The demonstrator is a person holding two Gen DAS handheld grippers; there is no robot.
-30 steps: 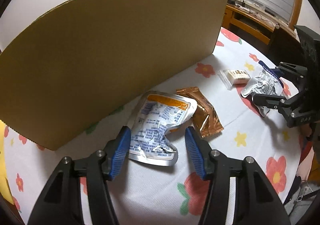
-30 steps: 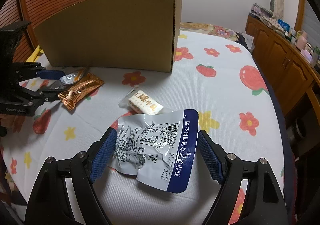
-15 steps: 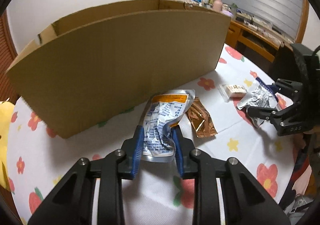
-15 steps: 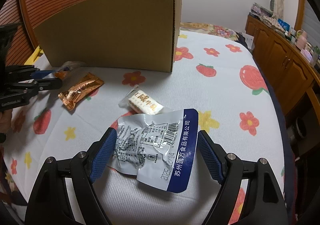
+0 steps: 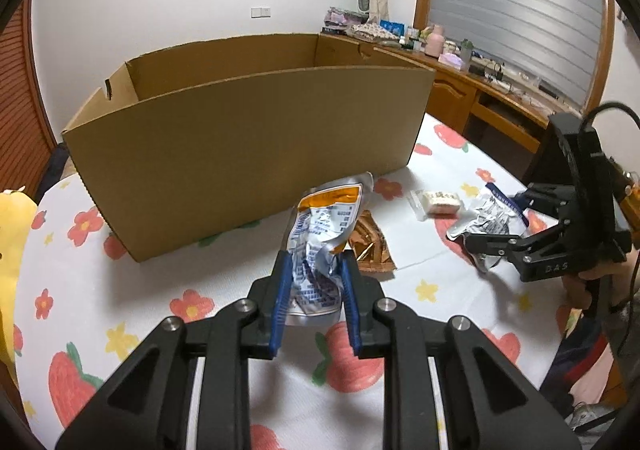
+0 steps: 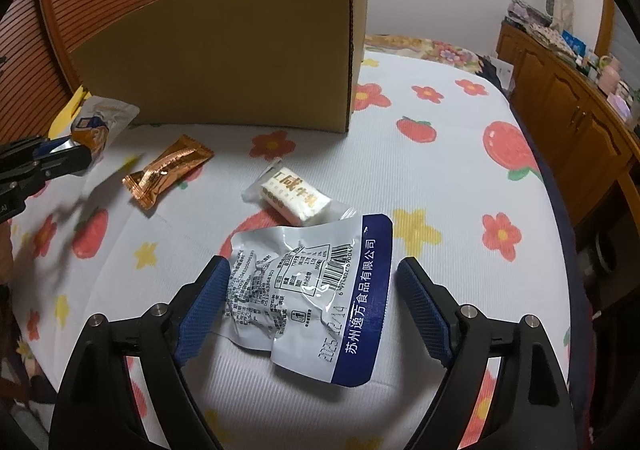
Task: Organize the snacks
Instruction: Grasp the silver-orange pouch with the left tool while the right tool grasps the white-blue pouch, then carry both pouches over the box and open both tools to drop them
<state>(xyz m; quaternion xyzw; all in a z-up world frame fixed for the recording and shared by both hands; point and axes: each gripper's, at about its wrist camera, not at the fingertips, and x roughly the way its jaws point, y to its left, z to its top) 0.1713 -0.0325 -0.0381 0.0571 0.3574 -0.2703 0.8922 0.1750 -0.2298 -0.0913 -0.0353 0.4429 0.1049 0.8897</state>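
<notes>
Four snack packets are showing around an open cardboard box [image 5: 248, 137] on a flower-and-strawberry printed cloth [image 6: 440, 177]. What lies under the cloth cannot be told.

One silver pouch with an orange band [image 5: 324, 234] is standing up crumpled, its blue print creased, with its lower part pinched between the blue pads of the left gripper [image 5: 316, 304]. Those fingers [image 5: 283, 302] have just been closing and are now pressing on the pouch from both sides. The pouch is lifting clear of the cloth in front of the box's near wall, its orange top leaning toward the box. The left gripper is pointing forward and downward.

Just behind it, a copper foil bar [image 5: 370, 250] is lying flat on the cloth. Farther to the right, a small clear-wrapped white cake [image 6: 294, 195] is lying beside a wrinkled silver pouch with a dark blue edge [image 6: 312, 294].

That blue-edged pouch is lying flat between the fingers [image 6: 202, 312] of the right gripper [image 6: 316, 308], which are standing spread wide. One blue pad is sitting at the pouch's left edge and the other is standing apart from its blue edge. The right gripper is tilting steeply down toward the cloth.
</notes>
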